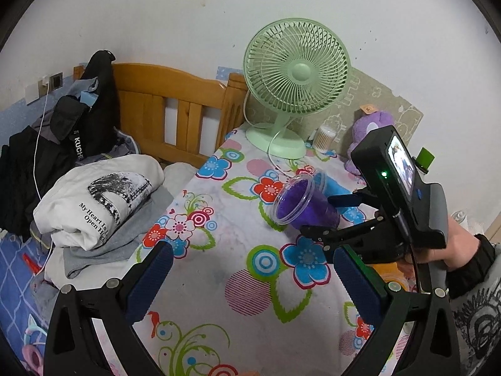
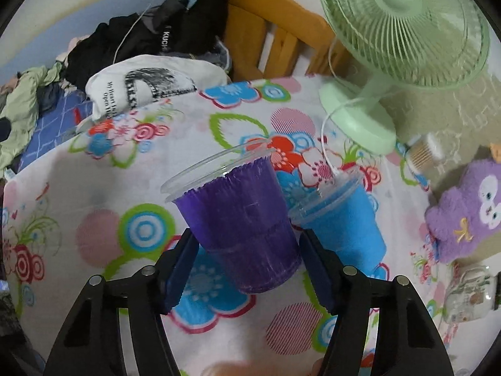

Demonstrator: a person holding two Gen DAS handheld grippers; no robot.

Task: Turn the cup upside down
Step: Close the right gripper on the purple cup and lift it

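Observation:
A clear plastic cup with purple lining (image 2: 247, 219) is held between the two blue pads of my right gripper (image 2: 250, 269), which is shut on its lower part. The cup is tilted, lifted above the flowered cloth. In the left wrist view the same purple cup (image 1: 300, 203) is tipped with its mouth toward the left, clamped by the right gripper (image 1: 325, 216). A second cup with blue lining (image 2: 341, 219) stands just behind it. My left gripper (image 1: 253, 275) is open and empty over the cloth, nearer the front.
A green desk fan (image 1: 294, 84) stands at the back of the table with its white cord trailing to the cups. A purple plush toy (image 2: 469, 206), a cotton swab jar (image 1: 325, 138) and a glass jar (image 2: 469, 294) lie right. Folded clothes (image 1: 100, 197) lie left on the bed.

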